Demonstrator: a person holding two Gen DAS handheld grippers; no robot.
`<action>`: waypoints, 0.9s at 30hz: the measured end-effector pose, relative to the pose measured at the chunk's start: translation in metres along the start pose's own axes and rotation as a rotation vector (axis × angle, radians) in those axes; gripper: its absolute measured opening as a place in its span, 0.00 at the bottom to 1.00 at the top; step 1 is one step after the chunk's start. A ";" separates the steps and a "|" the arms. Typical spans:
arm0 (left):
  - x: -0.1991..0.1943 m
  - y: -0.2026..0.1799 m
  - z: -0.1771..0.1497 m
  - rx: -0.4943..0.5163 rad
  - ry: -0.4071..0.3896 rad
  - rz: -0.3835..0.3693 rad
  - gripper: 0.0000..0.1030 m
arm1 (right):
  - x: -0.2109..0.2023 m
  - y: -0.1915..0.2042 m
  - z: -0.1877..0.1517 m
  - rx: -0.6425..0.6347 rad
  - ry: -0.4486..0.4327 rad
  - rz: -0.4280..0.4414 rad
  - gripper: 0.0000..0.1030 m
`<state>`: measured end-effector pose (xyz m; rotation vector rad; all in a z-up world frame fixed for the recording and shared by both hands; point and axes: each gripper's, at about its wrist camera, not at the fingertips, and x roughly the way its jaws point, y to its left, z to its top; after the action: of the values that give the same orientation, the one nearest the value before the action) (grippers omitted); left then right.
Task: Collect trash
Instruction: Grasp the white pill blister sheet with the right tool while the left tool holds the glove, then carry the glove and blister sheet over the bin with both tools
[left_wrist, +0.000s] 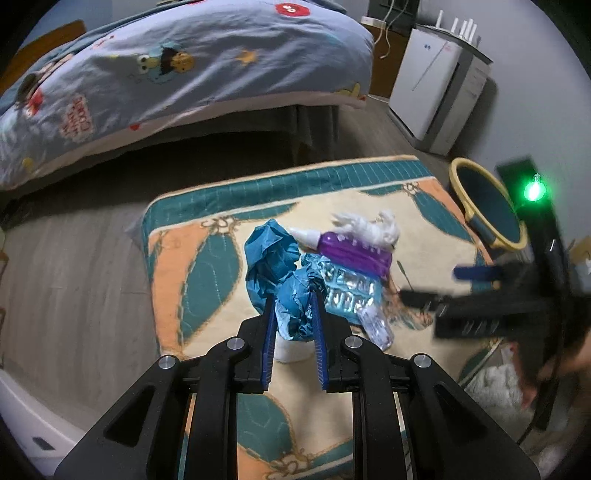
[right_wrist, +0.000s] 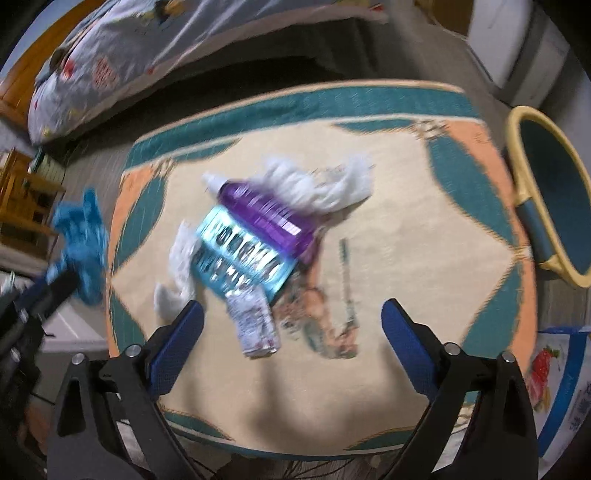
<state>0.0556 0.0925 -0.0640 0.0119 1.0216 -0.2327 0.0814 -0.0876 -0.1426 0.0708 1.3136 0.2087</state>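
The left hand-held gripper is clamped on a crumpled blue paper, which sits between its two blue pads and is lifted above the rug. In the right wrist view this blue paper hangs past the left edge of the rug.

The right hand-held gripper has its jaws wide apart, and nothing is between them. It points down at the rug, just in front of the rest of the trash. On the middle of the rug lie a purple bottle, a shiny teal blister pack touching it, a small clear wrapper and white tissue. The wrapper is nearest to the open jaws.

A yellow-rimmed bin stands beside the right edge of the rug.
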 end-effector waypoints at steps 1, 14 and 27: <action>0.000 0.000 0.002 0.003 -0.004 0.003 0.19 | 0.006 0.005 -0.003 -0.016 0.014 -0.005 0.84; 0.001 0.000 0.005 0.011 -0.006 -0.008 0.19 | 0.055 0.037 -0.016 -0.203 0.122 -0.042 0.45; -0.010 -0.017 0.020 0.049 -0.038 -0.018 0.19 | 0.009 0.021 0.001 -0.169 0.054 -0.016 0.29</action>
<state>0.0648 0.0755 -0.0436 0.0432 0.9781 -0.2731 0.0826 -0.0654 -0.1478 -0.0893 1.3454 0.3088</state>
